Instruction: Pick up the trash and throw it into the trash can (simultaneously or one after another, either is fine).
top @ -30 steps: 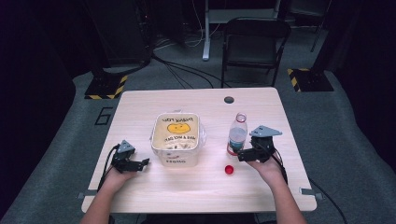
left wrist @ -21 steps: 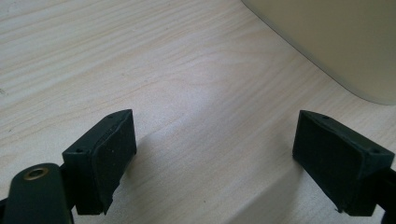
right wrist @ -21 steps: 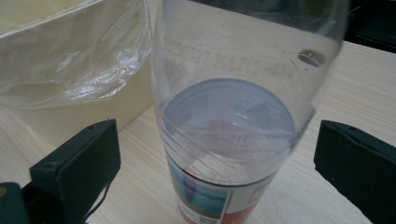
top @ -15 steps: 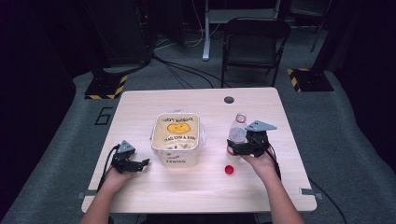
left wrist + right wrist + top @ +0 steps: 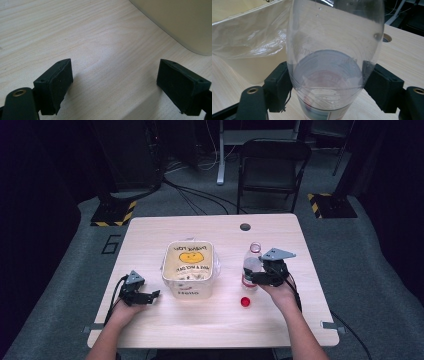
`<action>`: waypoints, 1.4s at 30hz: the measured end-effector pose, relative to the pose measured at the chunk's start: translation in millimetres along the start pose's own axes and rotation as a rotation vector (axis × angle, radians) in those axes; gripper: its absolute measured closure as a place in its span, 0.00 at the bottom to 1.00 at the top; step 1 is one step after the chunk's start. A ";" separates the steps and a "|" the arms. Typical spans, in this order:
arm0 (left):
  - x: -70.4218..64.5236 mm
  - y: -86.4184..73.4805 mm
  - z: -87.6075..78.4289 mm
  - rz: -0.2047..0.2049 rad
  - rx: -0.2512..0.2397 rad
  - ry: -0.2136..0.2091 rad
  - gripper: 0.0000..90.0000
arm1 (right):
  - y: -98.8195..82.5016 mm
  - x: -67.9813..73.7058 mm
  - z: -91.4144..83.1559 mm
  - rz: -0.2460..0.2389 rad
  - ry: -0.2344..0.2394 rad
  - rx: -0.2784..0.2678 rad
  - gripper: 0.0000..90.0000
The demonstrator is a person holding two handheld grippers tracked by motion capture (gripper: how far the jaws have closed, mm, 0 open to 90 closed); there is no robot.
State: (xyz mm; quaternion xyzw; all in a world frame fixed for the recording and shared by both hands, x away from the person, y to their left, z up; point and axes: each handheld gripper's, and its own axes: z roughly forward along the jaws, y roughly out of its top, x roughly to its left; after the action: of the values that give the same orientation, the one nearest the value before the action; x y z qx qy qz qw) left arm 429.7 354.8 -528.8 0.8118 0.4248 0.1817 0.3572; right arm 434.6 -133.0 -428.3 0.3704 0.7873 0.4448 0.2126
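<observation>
Bottle, high view: a clear plastic bottle (image 5: 251, 266) stands upright and uncapped on the right half of the counter (image 5: 210, 330), about midway between its far and near edges, with a red band low on its body.
Right gripper, high view: the right gripper (image 5: 254, 277) reaches the bottle from the side of the right edge, level with its lower body, a grey three-cornered plate on top; its fingers sit on either side of the bottle.
Cap, high view: a small red cap (image 5: 245, 301) lies on the counter just nearer the near edge than the bottle, apart from it.
Container, high view: a cream container (image 5: 191, 267) with a yellow smiling face and dark lettering on its top sits at the counter's middle, just to the left of the bottle.
Left gripper, high view: the left gripper (image 5: 150, 295) rests low over the counter near its near left corner, pointing toward the container, apart from it.
Left gripper view: both black fingers (image 5: 56, 82) are spread wide over bare wood, nothing between them; a rounded cream corner of the container (image 5: 180, 22) shows at the upper right.
Right gripper view: the bottle (image 5: 332, 50) stands between the two fingers (image 5: 278, 87), whose jaws have just been closing; both pads lie against the clear wall, pinching the bottle at its lower body.
Background, right gripper view: the container's crinkled clear film and cream wall (image 5: 247, 42) lie behind the bottle at the left; a round hole (image 5: 386, 38) in the counter shows at the right.
</observation>
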 end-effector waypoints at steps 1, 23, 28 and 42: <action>-0.2 -0.1 0.3 -0.001 -0.004 0.002 0.15 | 0.0 0.0 0.0 0.000 0.000 0.000 0.29; 3.9 9.6 10.1 -0.003 0.000 0.009 0.15 | 29.6 1.6 -26.1 0.020 -0.022 -0.043 0.29; 7.3 12.4 13.8 -0.012 -0.006 0.004 0.15 | 44.7 5.7 -32.5 0.021 -0.028 -0.047 0.29; 10.6 12.8 15.0 0.003 -0.016 0.000 0.14 | 85.4 26.1 -34.9 -0.015 -0.039 -0.025 0.29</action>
State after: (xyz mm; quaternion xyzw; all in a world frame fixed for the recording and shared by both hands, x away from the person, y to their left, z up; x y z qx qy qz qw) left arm 451.9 352.1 -529.6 0.8095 0.4222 0.1857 0.3632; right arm 428.5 -103.6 -337.3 0.3701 0.7802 0.4457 0.2357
